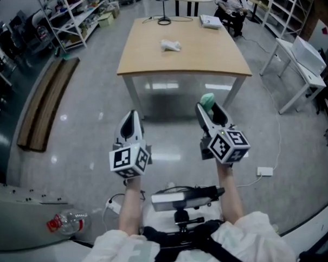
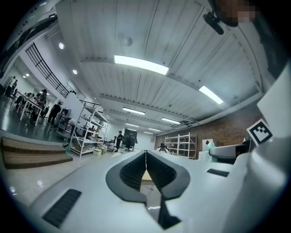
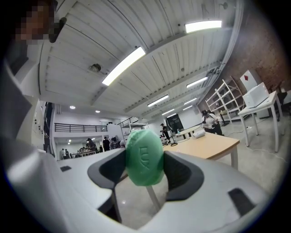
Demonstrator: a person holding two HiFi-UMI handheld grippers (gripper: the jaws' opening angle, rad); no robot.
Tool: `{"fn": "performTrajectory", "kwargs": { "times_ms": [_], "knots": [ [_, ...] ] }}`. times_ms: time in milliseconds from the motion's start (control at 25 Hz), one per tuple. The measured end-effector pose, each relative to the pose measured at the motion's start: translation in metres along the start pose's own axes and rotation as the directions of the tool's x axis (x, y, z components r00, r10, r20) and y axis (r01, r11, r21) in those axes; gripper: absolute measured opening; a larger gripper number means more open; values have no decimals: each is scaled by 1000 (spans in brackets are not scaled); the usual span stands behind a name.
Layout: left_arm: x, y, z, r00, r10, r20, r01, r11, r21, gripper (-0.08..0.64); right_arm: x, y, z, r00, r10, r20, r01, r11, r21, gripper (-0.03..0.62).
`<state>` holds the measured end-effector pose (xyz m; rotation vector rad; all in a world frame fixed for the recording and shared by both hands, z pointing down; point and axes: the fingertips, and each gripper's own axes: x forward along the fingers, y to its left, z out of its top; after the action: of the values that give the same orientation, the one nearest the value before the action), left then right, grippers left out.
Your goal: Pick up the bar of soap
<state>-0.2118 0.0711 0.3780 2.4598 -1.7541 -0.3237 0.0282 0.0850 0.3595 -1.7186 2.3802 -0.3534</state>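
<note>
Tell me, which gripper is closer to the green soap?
Right. The right gripper clamps the green soap between its jaws. The left gripper, shut and empty, is off to the soap's left.

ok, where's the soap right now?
The soap is clamped in the right claw, right of centre in the head view, above the floor in front of the table.

L gripper [image 1: 132, 117] jaws together, R gripper [image 1: 208, 107] clamping soap [image 3: 144, 158].
</note>
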Motion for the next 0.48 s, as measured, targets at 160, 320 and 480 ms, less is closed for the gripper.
{"fn": "performTrajectory", "kwargs": {
  "times_ms": [160, 320, 480],
  "knots": [
    [-59, -37, -1, 1000, 14, 5, -14, 1000, 1, 12, -72, 3, -5, 1000, 9, 13, -9, 1000, 23, 259],
    [-134, -89, -2, 1000, 8, 4, -8, 1000, 26, 12, -161, 14, -6, 1000, 11, 7, -12, 999, 39, 259],
    [-218, -137, -5, 1000, 23, 5, -23, 1000, 19, 12, -253, 25, -12, 1000, 17, 14, -18, 997, 72, 259]
  ]
}}
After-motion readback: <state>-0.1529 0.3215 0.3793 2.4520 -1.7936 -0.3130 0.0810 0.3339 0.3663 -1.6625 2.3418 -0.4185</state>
